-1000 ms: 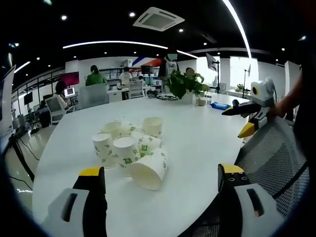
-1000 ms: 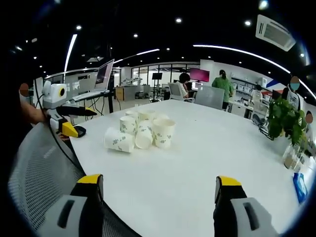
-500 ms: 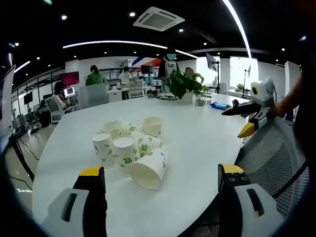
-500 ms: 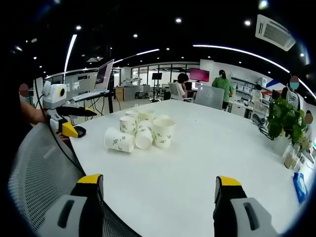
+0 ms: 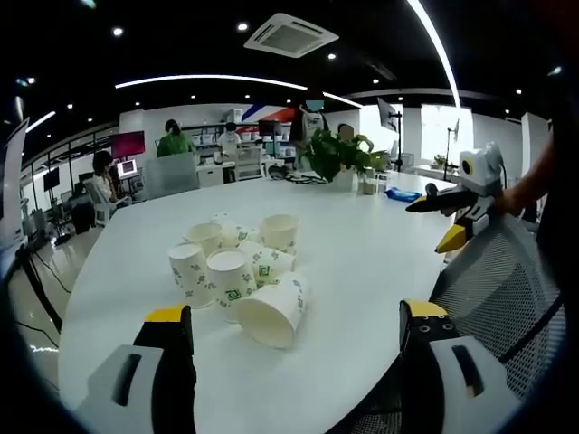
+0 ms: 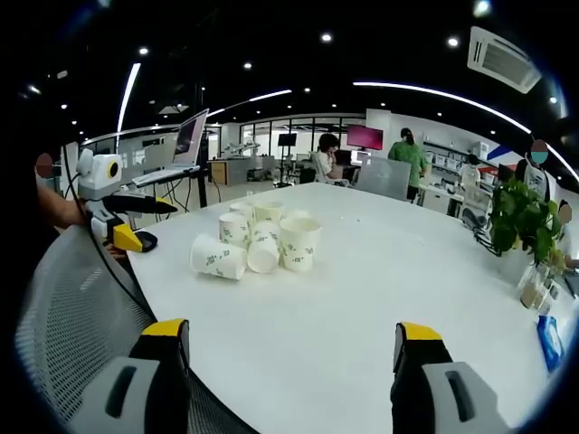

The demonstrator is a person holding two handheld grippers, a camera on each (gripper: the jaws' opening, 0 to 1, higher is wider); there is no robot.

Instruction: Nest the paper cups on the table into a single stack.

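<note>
A wide white desk (image 5: 362,244) with a rounded edge carries a loose cluster of paper cups (image 5: 237,271) near its near edge, some upright, some tipped on their sides; the closest one (image 5: 273,311) lies with its mouth toward the left gripper (image 5: 298,339). That gripper hangs short of the desk edge, fingers (image 5: 168,336) spread wide with nothing between them. The right gripper (image 6: 289,348) hovers over another stretch of the desk edge, fingers likewise wide and empty, the cups (image 6: 258,240) well ahead of it. A grey mesh chair (image 6: 72,298) stands by the desk. A potted plant (image 5: 339,154) sits at the far edge. Beyond it are an open office, strip lights and people at workstations.
</note>
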